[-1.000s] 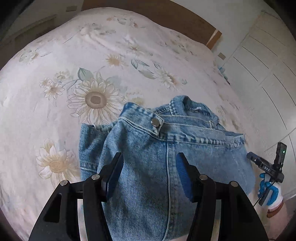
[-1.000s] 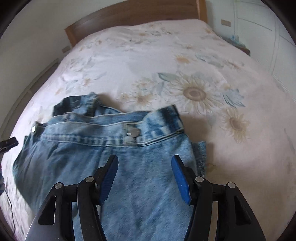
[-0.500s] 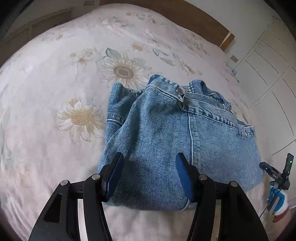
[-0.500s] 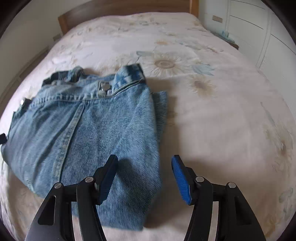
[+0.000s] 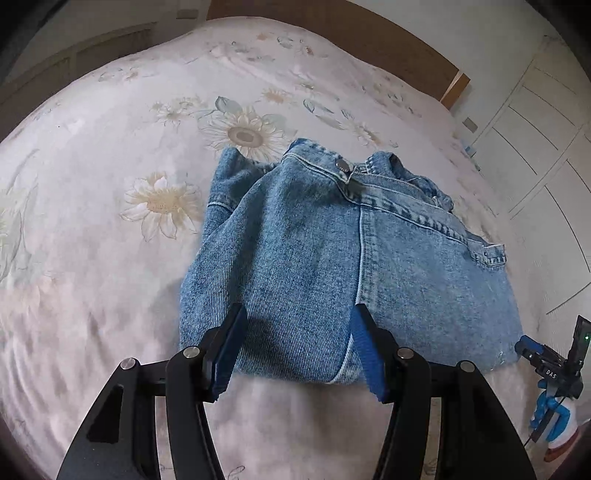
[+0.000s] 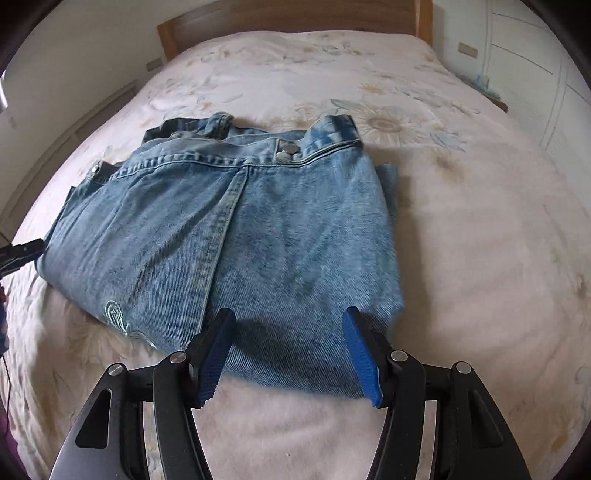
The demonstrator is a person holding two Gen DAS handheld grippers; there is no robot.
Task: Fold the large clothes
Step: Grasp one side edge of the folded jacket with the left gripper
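A blue denim garment (image 5: 332, 258) lies folded into a compact rectangle on the bed, its buttoned band at the far edge. It also shows in the right wrist view (image 6: 236, 236). My left gripper (image 5: 299, 339) is open and empty, hovering at the garment's near left edge. My right gripper (image 6: 288, 343) is open and empty at the near right edge. Neither gripper holds any cloth. The other gripper shows at the right edge of the left wrist view (image 5: 554, 365).
The bed has a pale sunflower-print cover (image 5: 110, 221) and a wooden headboard (image 6: 280, 22). White wardrobe doors (image 5: 546, 147) stand to the right of the bed. A wall (image 6: 74, 55) runs along its left side.
Both grippers have pulled back toward the near edge of the bed and away from the garment. The garment now lies whole in both views, unmoved.
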